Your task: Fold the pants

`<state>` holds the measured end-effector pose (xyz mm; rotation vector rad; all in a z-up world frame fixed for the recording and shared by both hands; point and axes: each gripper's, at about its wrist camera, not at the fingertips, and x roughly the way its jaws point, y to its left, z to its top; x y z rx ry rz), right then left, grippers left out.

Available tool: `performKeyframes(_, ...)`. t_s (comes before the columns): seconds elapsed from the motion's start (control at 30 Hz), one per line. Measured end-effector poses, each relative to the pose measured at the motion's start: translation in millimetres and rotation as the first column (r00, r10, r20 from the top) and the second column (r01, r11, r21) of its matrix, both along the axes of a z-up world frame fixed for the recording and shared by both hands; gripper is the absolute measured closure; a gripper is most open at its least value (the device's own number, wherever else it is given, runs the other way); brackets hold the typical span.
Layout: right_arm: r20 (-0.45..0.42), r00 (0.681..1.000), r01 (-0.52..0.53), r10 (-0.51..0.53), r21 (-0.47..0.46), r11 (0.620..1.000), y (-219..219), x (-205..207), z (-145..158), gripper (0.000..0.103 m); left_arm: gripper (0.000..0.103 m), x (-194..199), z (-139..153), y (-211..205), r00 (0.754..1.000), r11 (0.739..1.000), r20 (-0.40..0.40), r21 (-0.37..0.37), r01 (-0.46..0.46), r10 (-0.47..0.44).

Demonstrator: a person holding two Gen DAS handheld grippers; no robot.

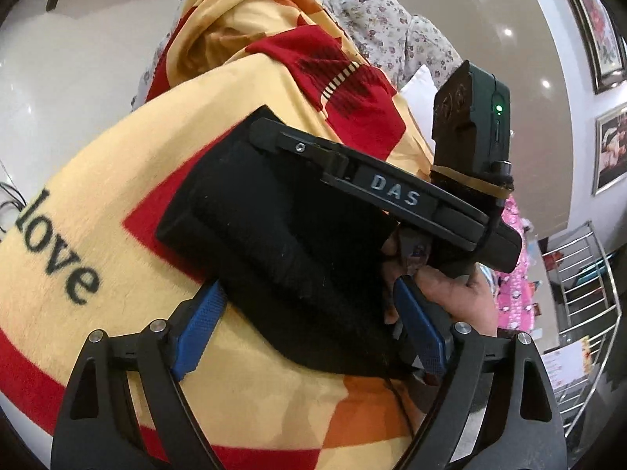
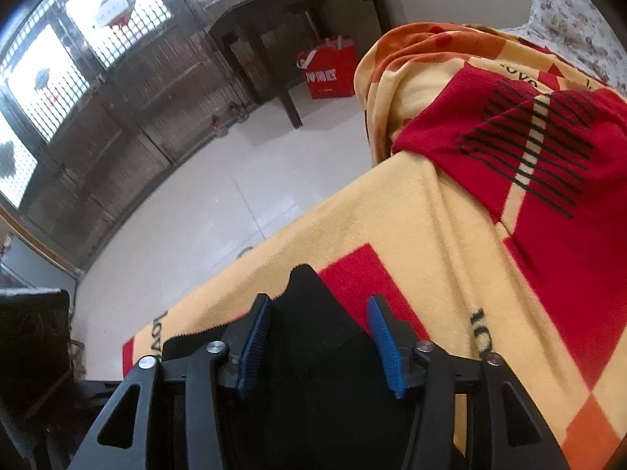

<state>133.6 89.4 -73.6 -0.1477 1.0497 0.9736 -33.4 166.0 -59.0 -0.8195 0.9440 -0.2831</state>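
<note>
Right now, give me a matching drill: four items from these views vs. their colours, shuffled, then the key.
Things:
1. pants
2. shopping bag
3. finger pads
4. blanket background

Colours:
A. blue
B. yellow
C. black
D. red

Pairs: 1-C, 2-D, 3-A, 4-B

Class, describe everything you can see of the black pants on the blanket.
The black pants are plain, dark, soft-looking cloth, already folded into a compact bundle with layered edges. They lie on a yellow, red and orange blanket. Both grippers straddle them with fingers spread: the left gripper and the right gripper.
</note>
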Motion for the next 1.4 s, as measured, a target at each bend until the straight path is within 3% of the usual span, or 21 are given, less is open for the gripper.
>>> performKeyframes(0.03, 0.002, 1.0, 0.007, -0.007, -0.001, 1.0, -1, 0, 0, 0.067, 0.017, 1, 1, -2, 1.0, 1.0, 0.006, 0.015, -0.001, 0.001)
performKeyframes(0.07, 0.001, 1.0, 0.012, -0.012, 0.003, 1.0, -2, 0, 1, 0.071, 0.028, 1, 1, -3, 1.0, 0.999, 0.007, 0.033, 0.0, 0.0)
performKeyframes(0.1, 0.004, 1.0, 0.016, -0.016, 0.013, 1.0, -4, -1, 2, 0.075, 0.052, 2, 0, -5, 1.0, 0.998, -0.005, 0.067, 0.002, -0.002)
performKeyframes(0.17, 0.019, 1.0, 0.024, -0.025, 0.029, 0.999, -7, -6, 8, 0.08, 0.074, 7, -1, -7, 1.0, 0.995, -0.023, 0.103, 0.012, -0.01)
performKeyframes(0.23, 0.044, 0.998, 0.036, -0.039, 0.065, 0.997, -13, -12, 19, 0.083, 0.08, 5, 7, -8, 1.0, 0.993, 0.01, 0.12, 0.016, -0.017)
performKeyframes(0.37, 0.072, 0.993, 0.074, -0.089, 0.193, 0.978, -39, -22, 56, 0.085, 0.082, -7, 41, -23, 0.99, 0.976, 0.129, 0.214, 0.024, -0.052)
performKeyframes(0.47, 0.112, 0.985, 0.099, -0.133, 0.267, 0.959, -67, -36, 85, 0.087, 0.083, -13, 66, -45, 0.972, 0.951, 0.212, 0.307, 0.032, -0.101)
performKeyframes(0.6, 0.132, 0.966, 0.169, -0.222, 0.329, 0.929, -119, -52, 110, 0.088, 0.085, -17, 85, -79, 0.943, 0.927, 0.279, 0.368, 0.071, -0.183)
performKeyframes(0.8, 0.071, 0.918, 0.341, -0.39, 0.357, 0.869, -216, -71, 99, 0.088, 0.086, -24, 89, -159, 0.881, 0.847, 0.304, 0.502, 0.175, -0.362)
performKeyframes(0.9, 0.015, 0.877, 0.446, -0.481, 0.353, 0.823, -259, -76, 83, 0.088, 0.086, -26, 77, -197, 0.853, 0.803, 0.279, 0.547, 0.235, -0.441)
performKeyframes(0.97, -0.021, 0.828, 0.531, -0.561, 0.35, 0.772, -290, -84, 75, 0.087, 0.086, -27, 68, -215, 0.844, 0.78, 0.259, 0.571, 0.258, -0.469)
performKeyframes(1.03, -0.046, 0.791, 0.584, -0.61, 0.355, 0.73, -316, -96, 76, 0.08, 0.086, -30, 64, -224, 0.838, 0.77, 0.255, 0.579, 0.267, -0.483)
performKeyframes(1.1, -0.068, 0.774, 0.604, -0.629, 0.374, 0.703, -332, -110, 79, 0.061, 0.086, -31, 64, -226, 0.836, 0.766, 0.256, 0.584, 0.268, -0.486)
performKeyframes(1.27, -0.2, 0.77, 0.62, -0.606, 0.458, 0.637, -356, -136, 88, 0.051, 0.086, -39, 63, -234, 0.827, 0.745, 0.265, 0.62, 0.248, -0.495)
performKeyframes(1.37, -0.29, 0.766, 0.631, -0.573, 0.507, 0.587, -351, -141, 92, 0.033, 0.086, -51, 61, -243, 0.808, 0.712, 0.278, 0.664, 0.23, -0.52)
performKeyframes(1.4, -0.317, 0.767, 0.635, -0.558, 0.504, 0.586, -348, -139, 90, 0.032, 0.086, -53, 60, -244, 0.803, 0.704, 0.282, 0.674, 0.224, -0.525)
